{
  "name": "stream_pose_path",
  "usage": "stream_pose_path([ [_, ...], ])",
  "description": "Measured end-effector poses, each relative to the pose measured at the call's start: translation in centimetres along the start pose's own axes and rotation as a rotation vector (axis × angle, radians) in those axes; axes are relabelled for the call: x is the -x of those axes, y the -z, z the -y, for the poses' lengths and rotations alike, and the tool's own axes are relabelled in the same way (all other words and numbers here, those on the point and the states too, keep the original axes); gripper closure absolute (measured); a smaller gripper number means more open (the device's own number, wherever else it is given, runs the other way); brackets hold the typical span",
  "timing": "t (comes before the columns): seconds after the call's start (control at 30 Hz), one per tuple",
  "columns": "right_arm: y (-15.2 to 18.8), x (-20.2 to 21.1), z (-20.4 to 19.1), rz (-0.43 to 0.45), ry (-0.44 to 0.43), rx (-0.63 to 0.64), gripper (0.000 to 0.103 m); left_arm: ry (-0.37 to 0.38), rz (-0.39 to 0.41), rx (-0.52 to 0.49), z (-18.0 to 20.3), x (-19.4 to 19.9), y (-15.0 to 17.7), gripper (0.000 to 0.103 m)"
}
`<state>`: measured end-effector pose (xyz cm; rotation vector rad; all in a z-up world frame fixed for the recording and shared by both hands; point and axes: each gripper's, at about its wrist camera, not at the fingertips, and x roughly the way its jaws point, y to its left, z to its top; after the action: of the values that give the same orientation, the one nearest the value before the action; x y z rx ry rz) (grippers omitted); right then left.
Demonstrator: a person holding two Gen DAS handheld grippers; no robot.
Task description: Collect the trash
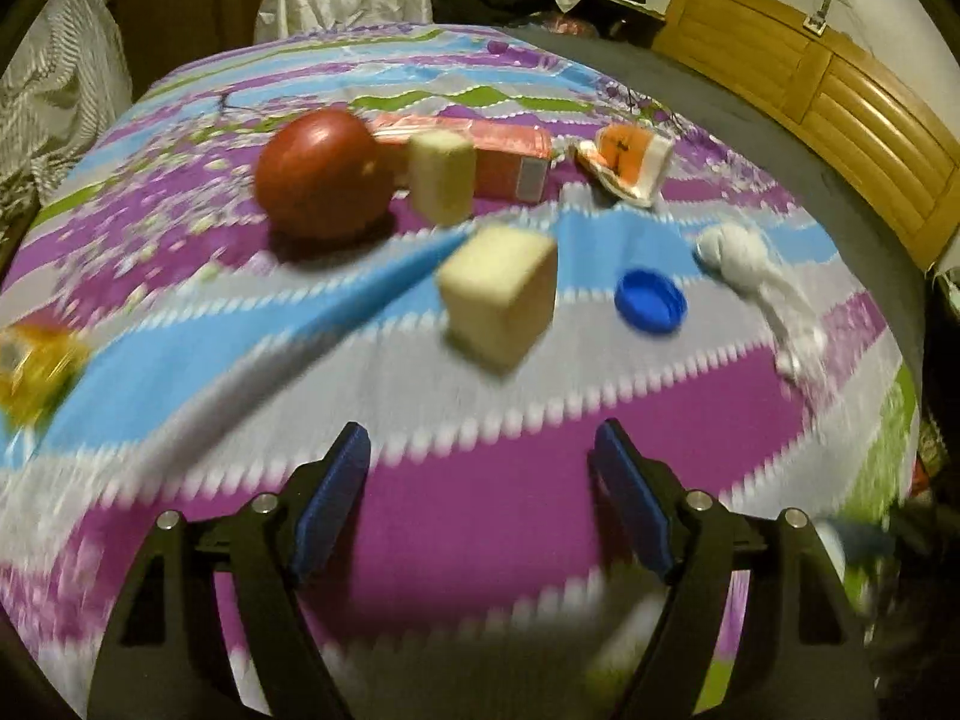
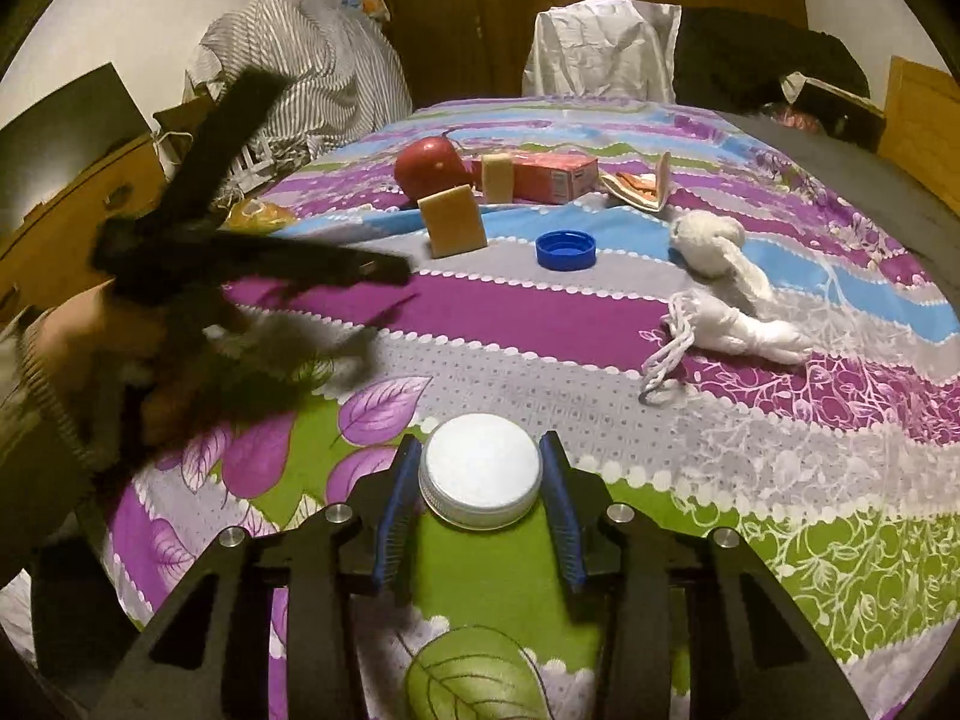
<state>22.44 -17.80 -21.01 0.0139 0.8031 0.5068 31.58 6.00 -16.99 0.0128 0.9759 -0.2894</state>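
My right gripper (image 2: pixel 480 449) is shut on a white round lid (image 2: pixel 480 474) that rests on the flowered bedsheet (image 2: pixel 600 324); both blue pads touch its sides. My left gripper (image 1: pixel 480 437) hangs open over the sheet with nothing between its fingers, in a blurred view. Beyond it lie a beige sponge block (image 1: pixel 498 294), a blue bottle cap (image 1: pixel 650 301), a knotted white cloth (image 1: pixel 750 276), a torn orange wrapper (image 1: pixel 627 162), an orange carton (image 1: pixel 510 156), a second beige block (image 1: pixel 441 174) and a red round fruit (image 1: pixel 324 174). In the right wrist view the left tool and a person's hand (image 2: pixel 78 330) are a dark blur.
A yellow wrapper (image 1: pixel 30 366) lies at the sheet's left edge. A wooden headboard (image 1: pixel 810 90) borders the bed on the right. A white bag (image 2: pixel 600 54), dark clothing (image 2: pixel 768 60) and striped fabric (image 2: pixel 300 72) sit past the far end.
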Motion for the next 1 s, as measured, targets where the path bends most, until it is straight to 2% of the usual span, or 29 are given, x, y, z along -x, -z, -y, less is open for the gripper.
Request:
stream_pose_path([
  [0.13,0.0,-0.1,0.5,0.007,-0.02,-0.018,0.061,0.007,-0.001,0.012,0.1,-1.9,-2.0,0.029],
  [0.37,0.2,-0.3,0.8,0.017,-0.029,-0.03,0.061,0.017,0.016,0.017,-0.2,-3.1,-3.3,0.029],
  [0.43,0.3,-0.3,0.8,0.017,-0.027,-0.028,0.061,0.007,0.016,0.011,-0.1,-3.3,-3.5,0.041],
  [0.5,0.3,-0.4,0.7,0.017,-0.021,-0.025,0.061,0.027,0.021,0.009,0.0,-3.2,-3.6,0.061],
  [0.6,0.3,-0.5,0.6,0.02,-0.01,-0.017,0.061,0.004,0.044,-0.015,0.6,-2.7,-3.5,0.065],
  [0.73,0.3,-0.4,0.2,0.032,0.015,0.001,0.061,-0.034,0.094,-0.009,0.9,-0.7,-2.7,0.066],
  [0.83,0.2,0.0,0.1,0.049,0.032,0.0,0.061,-0.086,0.139,0.015,0.8,2.2,-1.0,0.066],
  [1.0,-0.7,2.2,-0.7,0.126,0.079,0.01,0.061,-0.176,0.227,0.024,1.8,8.2,2.8,0.066],
])
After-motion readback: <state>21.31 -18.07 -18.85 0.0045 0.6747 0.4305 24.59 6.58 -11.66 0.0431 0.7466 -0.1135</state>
